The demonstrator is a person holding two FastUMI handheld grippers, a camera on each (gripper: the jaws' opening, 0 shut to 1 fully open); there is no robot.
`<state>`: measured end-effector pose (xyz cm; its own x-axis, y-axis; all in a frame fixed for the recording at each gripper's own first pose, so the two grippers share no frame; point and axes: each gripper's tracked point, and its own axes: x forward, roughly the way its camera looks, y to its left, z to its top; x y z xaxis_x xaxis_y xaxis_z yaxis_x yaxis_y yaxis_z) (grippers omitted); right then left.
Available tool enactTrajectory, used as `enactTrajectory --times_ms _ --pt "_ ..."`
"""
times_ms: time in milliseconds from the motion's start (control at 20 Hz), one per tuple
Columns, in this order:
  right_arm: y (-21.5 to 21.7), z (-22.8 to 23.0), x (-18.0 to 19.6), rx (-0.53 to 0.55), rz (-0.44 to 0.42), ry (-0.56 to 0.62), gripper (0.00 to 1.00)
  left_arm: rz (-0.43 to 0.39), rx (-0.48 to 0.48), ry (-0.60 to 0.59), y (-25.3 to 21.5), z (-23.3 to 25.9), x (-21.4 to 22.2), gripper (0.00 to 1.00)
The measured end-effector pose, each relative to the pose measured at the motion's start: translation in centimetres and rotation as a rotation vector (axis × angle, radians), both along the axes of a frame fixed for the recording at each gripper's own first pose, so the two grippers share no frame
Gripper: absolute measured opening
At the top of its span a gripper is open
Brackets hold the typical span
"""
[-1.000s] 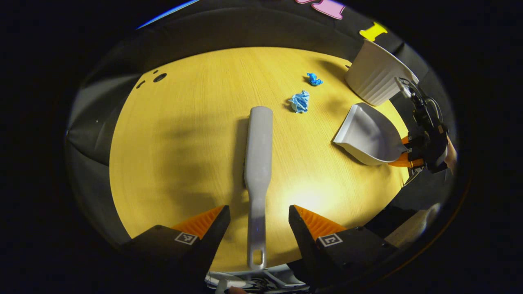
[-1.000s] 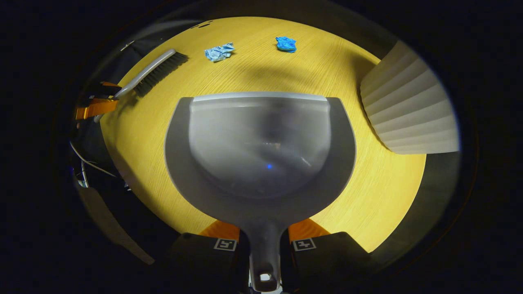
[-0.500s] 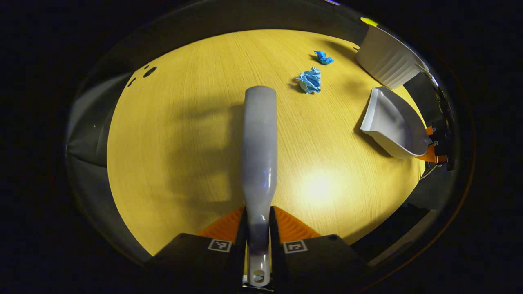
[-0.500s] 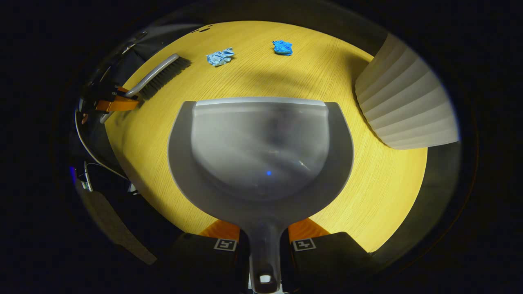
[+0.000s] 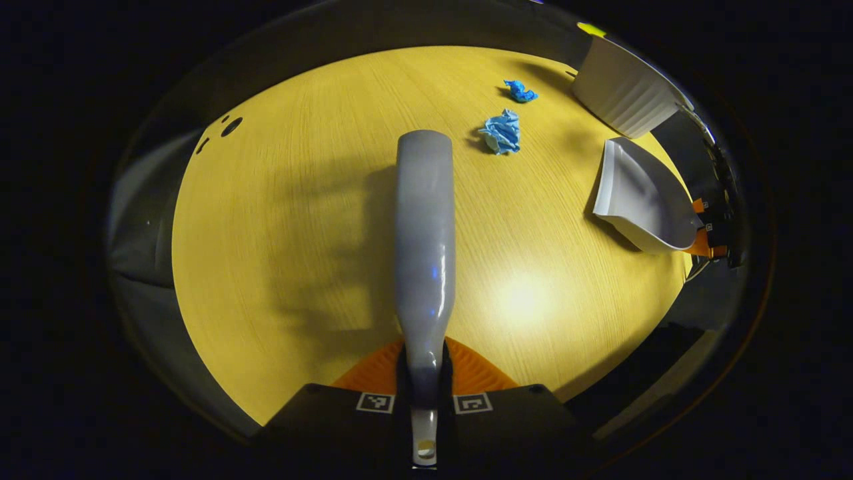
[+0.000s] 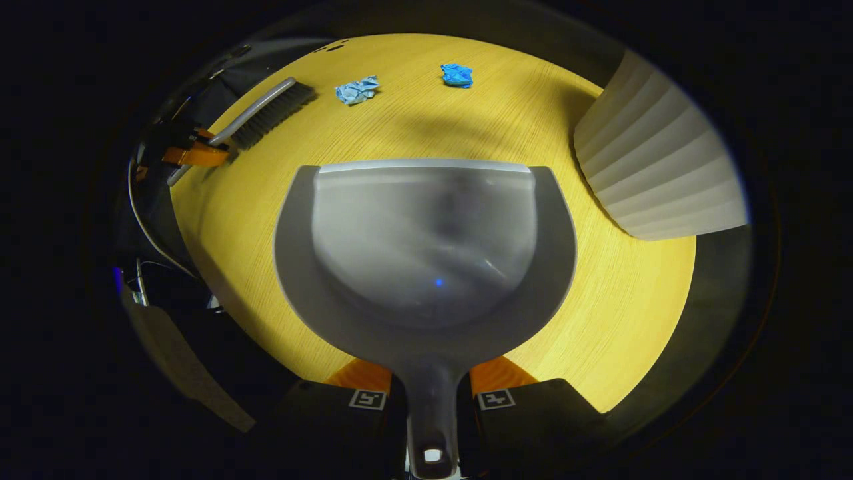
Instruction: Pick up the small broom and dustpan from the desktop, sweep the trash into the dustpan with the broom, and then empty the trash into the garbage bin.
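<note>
My left gripper [image 5: 424, 370] is shut on the handle of the grey broom [image 5: 424, 227], which points away over the yellow desktop [image 5: 286, 220]. The right gripper [image 6: 430, 383] is shut on the handle of the grey dustpan [image 6: 426, 247], whose mouth faces away. Two crumpled blue paper scraps lie beyond: a pale one [image 5: 501, 131] and a darker one [image 5: 519, 91]. From the right gripper view the broom [image 6: 263, 117] shows its dark bristles at far left, with the pale scrap [image 6: 356, 89] and the darker scrap [image 6: 457, 75] ahead. The dustpan [image 5: 640, 200] appears at the right in the left gripper view.
A white ribbed garbage bin [image 6: 660, 173] stands at the right of the desktop, also the bin [image 5: 623, 93] at the far right corner in the left gripper view. Small dark holes [image 5: 231, 126] mark the desk's far left. Bare wood lies between broom and dustpan.
A second ago my left gripper stood open around the broom handle; it has shut on it and lifted the broom. The dustpan stays held, barely shifted.
</note>
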<state>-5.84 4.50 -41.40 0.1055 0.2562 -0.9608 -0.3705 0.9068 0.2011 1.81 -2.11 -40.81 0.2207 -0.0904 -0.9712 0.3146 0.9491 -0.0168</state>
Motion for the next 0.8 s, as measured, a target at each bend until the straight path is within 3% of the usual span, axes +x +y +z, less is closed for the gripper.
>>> enactTrajectory --times_ms 200,550,800 --pt "0.1 0.0 0.2 0.006 -0.01 0.003 0.34 -0.055 0.006 -0.049 -0.7 1.3 4.1 0.18" --pt "0.5 0.1 0.6 0.002 -0.026 0.012 0.34 -0.218 0.029 -0.112 -4.1 2.3 14.2 0.18" --pt "0.9 -0.3 1.5 -0.014 0.006 0.012 0.34 -0.298 0.008 -0.069 -7.6 0.3 17.0 0.18"
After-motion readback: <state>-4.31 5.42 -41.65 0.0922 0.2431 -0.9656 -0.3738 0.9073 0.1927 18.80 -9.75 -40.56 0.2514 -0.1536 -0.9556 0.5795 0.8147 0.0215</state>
